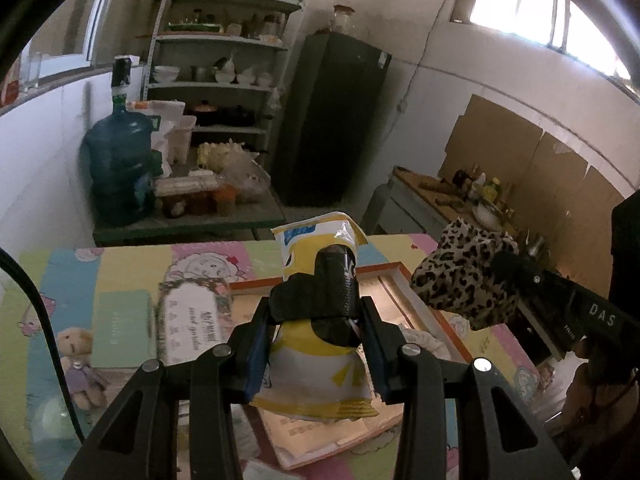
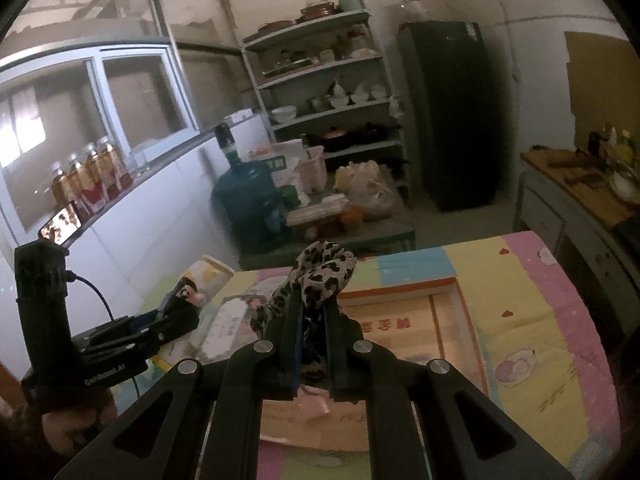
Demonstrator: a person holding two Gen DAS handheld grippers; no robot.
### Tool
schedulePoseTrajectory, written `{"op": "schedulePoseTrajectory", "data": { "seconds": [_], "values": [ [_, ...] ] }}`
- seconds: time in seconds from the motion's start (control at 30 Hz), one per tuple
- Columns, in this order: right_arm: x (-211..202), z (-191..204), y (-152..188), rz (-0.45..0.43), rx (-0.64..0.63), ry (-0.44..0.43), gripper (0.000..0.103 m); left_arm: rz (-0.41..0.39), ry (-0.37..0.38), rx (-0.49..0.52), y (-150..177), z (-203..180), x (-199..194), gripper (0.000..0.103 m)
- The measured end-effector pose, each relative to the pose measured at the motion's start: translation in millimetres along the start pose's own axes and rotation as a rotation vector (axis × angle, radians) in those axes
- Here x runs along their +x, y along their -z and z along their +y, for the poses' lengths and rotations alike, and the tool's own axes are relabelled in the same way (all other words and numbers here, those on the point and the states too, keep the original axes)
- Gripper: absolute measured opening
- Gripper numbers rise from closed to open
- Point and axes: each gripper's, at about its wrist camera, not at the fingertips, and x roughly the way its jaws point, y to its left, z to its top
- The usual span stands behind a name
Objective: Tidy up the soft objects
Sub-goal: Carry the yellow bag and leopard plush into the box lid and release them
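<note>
Covering the table, a cartoon-print cloth [image 2: 520,292] faces cluttered shelves [image 2: 332,92].

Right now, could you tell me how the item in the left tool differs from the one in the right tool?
The yellow-and-white packet is glossy printed plastic; the leopard-print cloth is matte, spotted fabric. The packet stands upright, keeping a flat, creased shape, while the cloth bunches limply. The left tool spreads wider around the packet than the right tool around the cloth. Both hang above the orange-rimmed box.

One packet [image 1: 316,340], one leopard cloth [image 2: 320,276], one box [image 2: 404,320].
</note>
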Motion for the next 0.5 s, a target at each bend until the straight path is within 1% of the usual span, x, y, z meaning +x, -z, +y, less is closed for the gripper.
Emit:
{"op": "schedulePoseTrajectory", "data": {
  "seconds": [0.27, 0.5],
  "values": [
    [33, -40, -4, 0.043, 0.022, 0.001, 0.009, 0.051, 0.002, -0.014, 1, -16, 41, 0.042],
    [69, -73, 2, 0.102, 0.044, -0.008, 0.009, 0.110, -0.012, -0.053, 9, -22, 80, 0.042]
  ]
}}
